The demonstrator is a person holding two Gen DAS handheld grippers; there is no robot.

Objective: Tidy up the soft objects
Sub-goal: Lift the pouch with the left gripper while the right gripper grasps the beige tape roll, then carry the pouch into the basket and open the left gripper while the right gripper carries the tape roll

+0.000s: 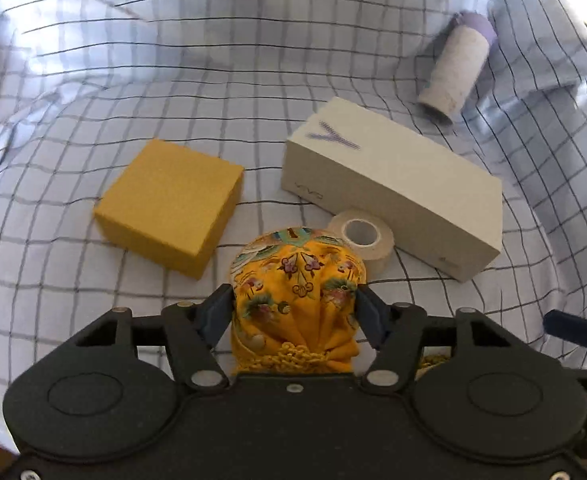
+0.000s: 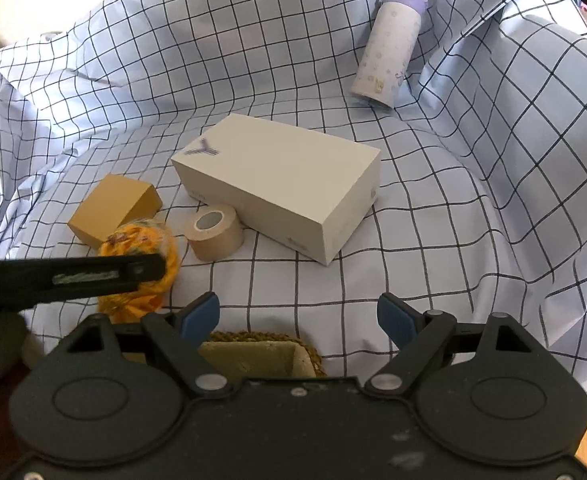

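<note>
A yellow embroidered drawstring pouch (image 1: 297,280) lies on the checked cloth, and my left gripper (image 1: 293,294) is shut on it, both blue pads pressing into its sides. The right wrist view shows the same pouch (image 2: 141,240) partly hidden behind the left gripper's black finger (image 2: 93,276). A yellow foam block (image 1: 169,204) sits just left of the pouch, apart from it. My right gripper (image 2: 297,304) stands open over bare cloth with nothing between its fingers. A woven basket (image 2: 249,336) shows just under it at the cloth's near edge.
A white phone box (image 1: 393,184) lies to the right of the pouch with a beige tape roll (image 1: 363,238) against its near side. A white and purple bottle (image 2: 389,44) lies on its side at the back right. The checked cloth (image 2: 453,240) rises in folds around the back and sides.
</note>
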